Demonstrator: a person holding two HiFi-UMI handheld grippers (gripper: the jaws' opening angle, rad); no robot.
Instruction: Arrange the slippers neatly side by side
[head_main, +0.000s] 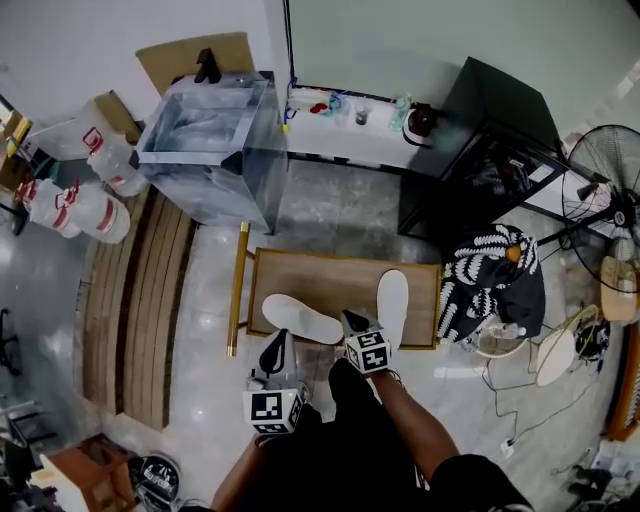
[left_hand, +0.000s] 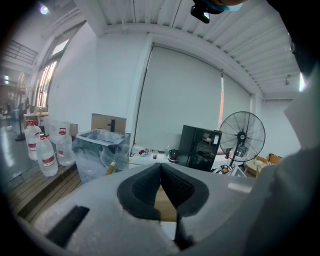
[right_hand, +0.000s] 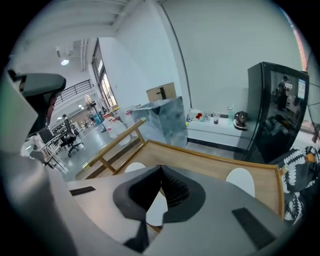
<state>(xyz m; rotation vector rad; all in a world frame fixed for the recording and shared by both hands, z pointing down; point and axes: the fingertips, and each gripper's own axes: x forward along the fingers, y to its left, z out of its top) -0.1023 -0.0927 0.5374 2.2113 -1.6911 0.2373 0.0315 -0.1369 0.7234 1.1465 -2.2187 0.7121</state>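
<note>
Two white slippers lie on a low wooden table (head_main: 330, 275). The left slipper (head_main: 300, 318) lies slantwise, toe toward the right. The right slipper (head_main: 392, 305) lies straight, pointing away from me. My right gripper (head_main: 350, 320) hovers at the table's near edge between the two slippers, shut with nothing in it. My left gripper (head_main: 277, 347) is just off the near edge, below the left slipper, jaws also shut and empty. In the right gripper view the closed right gripper (right_hand: 161, 168) points between the left slipper (right_hand: 133, 167) and the right slipper (right_hand: 241, 180). The left gripper (left_hand: 160, 166) points level across the room.
A plastic-wrapped grey box (head_main: 210, 140) and water bottles (head_main: 92, 190) stand at the back left. A black cabinet (head_main: 480, 140) and a fan (head_main: 610, 190) are at the right. A black-and-white cloth (head_main: 490, 275) lies beside the table. Wooden slats (head_main: 140, 300) cover the floor at left.
</note>
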